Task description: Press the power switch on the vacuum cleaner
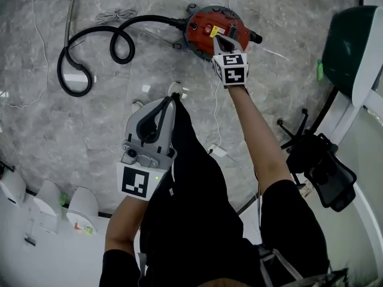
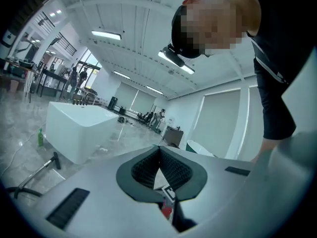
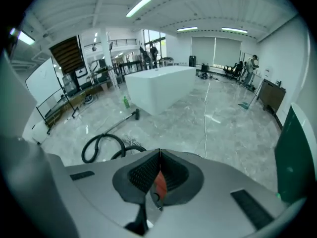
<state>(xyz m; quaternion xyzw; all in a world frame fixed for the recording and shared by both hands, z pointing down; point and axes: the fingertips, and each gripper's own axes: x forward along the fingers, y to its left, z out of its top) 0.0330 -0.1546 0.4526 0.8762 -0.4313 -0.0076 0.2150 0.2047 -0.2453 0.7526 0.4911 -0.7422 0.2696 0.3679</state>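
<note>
Red, round canister vacuum cleaner (image 1: pixel 202 30) on grey marble floor (image 1: pixel 149 70), far side; black hose (image 1: pixel 119 40) loops left. Right gripper (image 1: pixel 216 39): jaws closed, empty, tip over the canister's top. Left gripper (image 1: pixel 173 98): closed, empty, near. Risk: tip skids off switch; push rolls canister away.

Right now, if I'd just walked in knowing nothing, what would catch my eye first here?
The red vacuum cleaner on the grey marble floor stands out first, at the top of the head view, with its black hose looping away to the left. The right gripper reaches down to it, jaws shut, tips at the red top. The left gripper hangs near the person's legs, also shut.
</note>
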